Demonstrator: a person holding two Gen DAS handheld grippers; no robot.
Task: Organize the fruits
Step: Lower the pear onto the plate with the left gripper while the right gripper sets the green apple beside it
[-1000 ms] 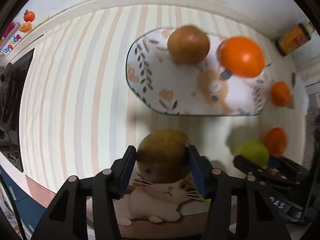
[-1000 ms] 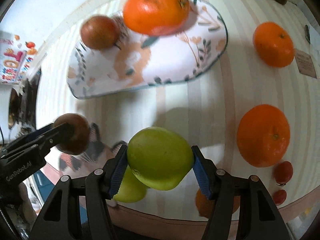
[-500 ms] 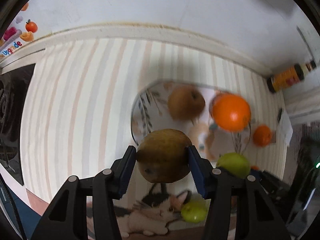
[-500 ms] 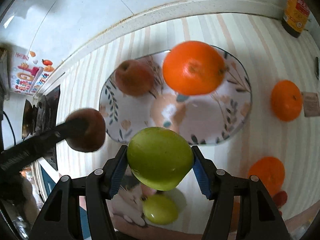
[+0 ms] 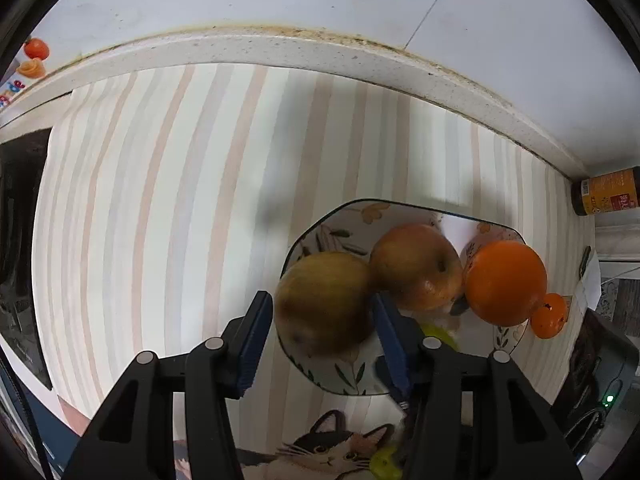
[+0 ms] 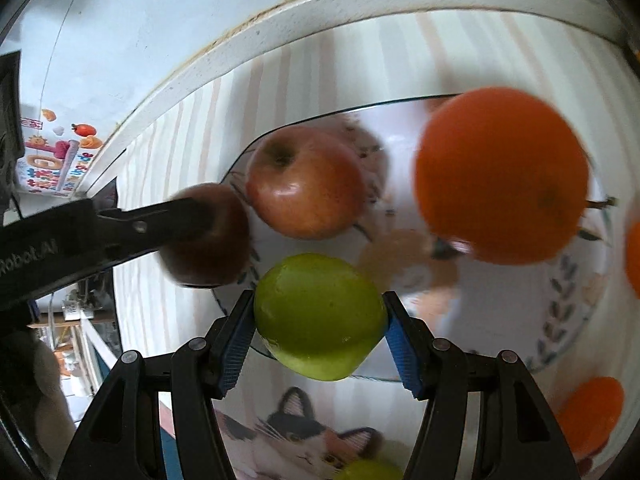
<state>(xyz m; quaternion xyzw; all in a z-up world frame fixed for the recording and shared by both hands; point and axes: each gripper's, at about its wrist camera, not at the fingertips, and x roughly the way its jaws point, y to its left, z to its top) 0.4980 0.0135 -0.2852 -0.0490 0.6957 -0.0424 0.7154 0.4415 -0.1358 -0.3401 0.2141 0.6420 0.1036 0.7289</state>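
Brown apple (image 5: 324, 304) sits between the blue pads of my left tool (image 5: 324, 320), pads pressing on both its flanks, jaws closing a bit more on it. The fruit hangs over the left rim of the floral plate (image 5: 352, 380), just beside the red apple (image 5: 416, 266) that lies on the plate; whether they touch I cannot tell, it is blurred. From the right wrist view the same brown apple (image 6: 208, 240) shows at the plate's left edge with my left tool (image 6: 176, 220) across it.

Green apple (image 6: 320, 316) is clamped in my right tool (image 6: 320, 328), about half open, pads on both sides of the fruit. It hangs over the near rim of the plate (image 6: 560, 340), in front of the red apple (image 6: 304, 182) and to the left of the big orange (image 6: 500, 176), which lies on the plate's right part.

Further out: big orange (image 5: 504, 282) on the plate's right side, a small orange (image 5: 550, 316) just past it on the striped bench (image 5: 160, 200). Another orange (image 6: 592, 412) on the bench near the plate's lower right. Cat-print mat (image 6: 296, 448) below the plate with another green fruit (image 6: 368, 470) on it. Brown bottle (image 5: 604, 196) on its side at the far right by the wall.
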